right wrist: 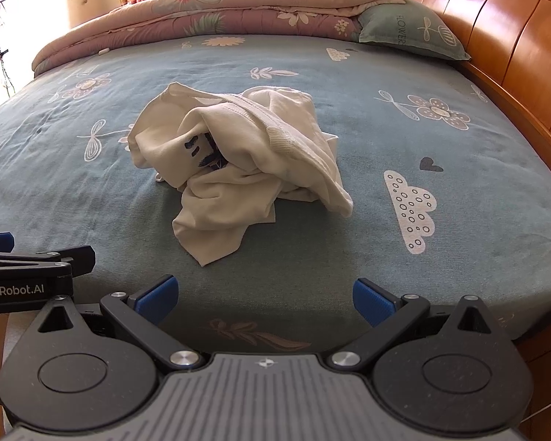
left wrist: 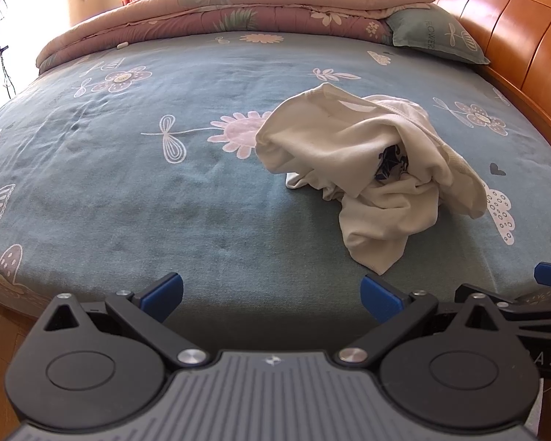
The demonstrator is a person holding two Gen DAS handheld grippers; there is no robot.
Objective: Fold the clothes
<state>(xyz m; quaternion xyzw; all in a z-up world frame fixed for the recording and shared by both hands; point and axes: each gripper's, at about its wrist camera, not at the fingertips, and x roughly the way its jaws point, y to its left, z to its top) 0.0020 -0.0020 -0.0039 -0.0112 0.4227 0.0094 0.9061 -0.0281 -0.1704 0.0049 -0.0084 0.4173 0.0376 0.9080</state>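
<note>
A crumpled cream-white garment (left wrist: 371, 169) (right wrist: 238, 161) with a dark blue print lies in a heap on the blue flowered bed sheet (left wrist: 165, 191) (right wrist: 385, 139). My left gripper (left wrist: 272, 299) hovers open over the near edge of the bed, left of and short of the heap, nothing between its blue pads. My right gripper (right wrist: 264, 303) is also open and empty, near the bed's front edge, with the heap straight ahead and slightly left. Each gripper shows at the edge of the other's view: the right one (left wrist: 532, 294), the left one (right wrist: 25, 268).
A folded pink floral quilt (left wrist: 216, 11) (right wrist: 202, 11) lies across the far side of the bed. A blue-green pillow (left wrist: 437, 35) (right wrist: 411, 33) rests by the wooden headboard (left wrist: 514, 36) (right wrist: 503, 44) on the right. Curtains and a bright window stand beyond.
</note>
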